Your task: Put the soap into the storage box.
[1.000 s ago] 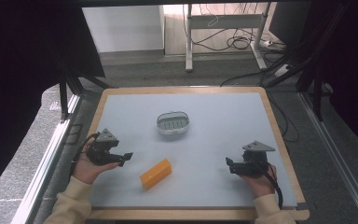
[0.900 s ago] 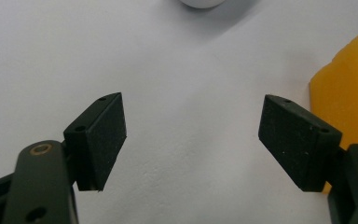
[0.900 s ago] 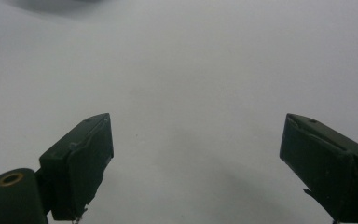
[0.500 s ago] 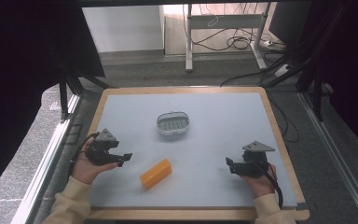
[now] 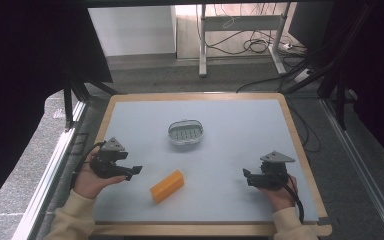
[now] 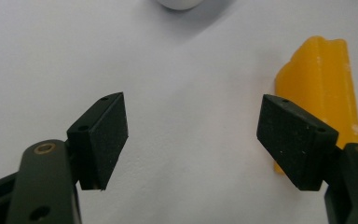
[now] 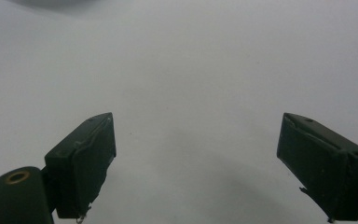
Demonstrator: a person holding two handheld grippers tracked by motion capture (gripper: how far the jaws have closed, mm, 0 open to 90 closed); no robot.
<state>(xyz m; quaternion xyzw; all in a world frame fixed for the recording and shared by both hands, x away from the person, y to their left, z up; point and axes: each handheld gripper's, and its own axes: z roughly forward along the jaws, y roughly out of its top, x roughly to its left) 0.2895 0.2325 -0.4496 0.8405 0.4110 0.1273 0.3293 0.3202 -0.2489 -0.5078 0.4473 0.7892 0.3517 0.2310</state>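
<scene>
The table [image 5: 240, 125], a pale board w/ a wooden rim, looks the same as a sec ago: nothing on it has shifted. The grey dish [image 5: 185, 132] sits mid-board toward the far side, and the orange block [image 5: 167, 186] lies flat on the near half, angled, well apart from the dish. The left gripper [image 5: 132, 172] has barely moved vs the earlier pics; it rests low at the near-left, pointing toward the block, jaws spread wide and holding nothing. In the left gripper view the block [image 6: 324, 88] sits just beyond and behind the right-hand jaw, not between the two, so no contact yet. The right gripper [image 5: 246, 177] is equally static at the near-right, also spread open and empty, w/ bare board ahead of it in its own view. So basically no change, meaning the work hasn't started: the block is untouched. Judging by aim, the left gripper is the likelier one to go for the block; it'd need to swing over so the block falls between the jaws before closing.
</scene>
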